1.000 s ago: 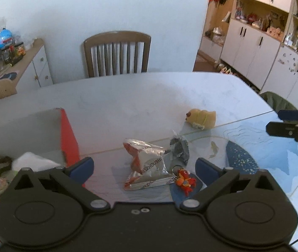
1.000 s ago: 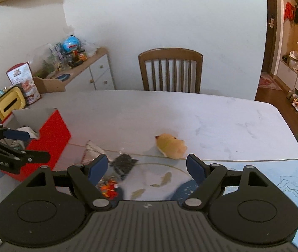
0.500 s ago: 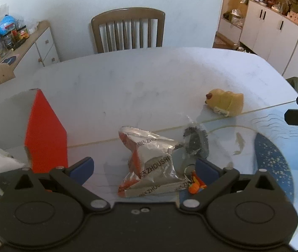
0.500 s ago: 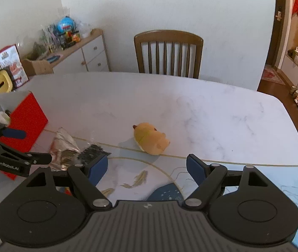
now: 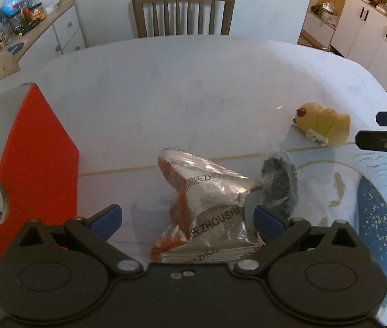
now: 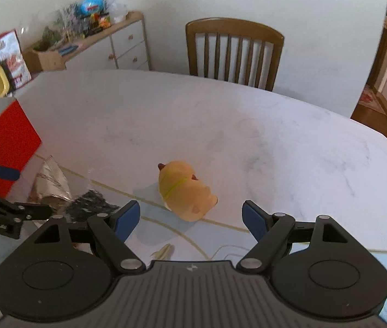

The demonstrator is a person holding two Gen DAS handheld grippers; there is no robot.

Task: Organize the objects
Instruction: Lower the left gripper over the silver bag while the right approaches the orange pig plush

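A crinkled silver and orange snack bag (image 5: 207, 207) lies on the table between the fingers of my open left gripper (image 5: 186, 220), its near end reaching in between the blue pads. A small clear bag of dark bits (image 5: 279, 188) rests against its right side. A yellow plush toy (image 6: 183, 194) lies just ahead of my open right gripper (image 6: 190, 220), which holds nothing. The same yellow plush toy (image 5: 321, 127) shows at the right of the left wrist view. The red box (image 5: 35, 164) stands at the left.
A wooden chair (image 6: 234, 52) stands at the table's far side. A cluttered sideboard (image 6: 89, 38) lines the left wall. White cupboards (image 5: 371, 27) stand at the far right. A blue patterned mat (image 5: 376, 218) covers the near right of the table (image 6: 275, 142).
My left gripper has moved away from the red box and closer onto the snack bag. My right gripper has advanced toward the plush toy, which now lies centred before its fingers.
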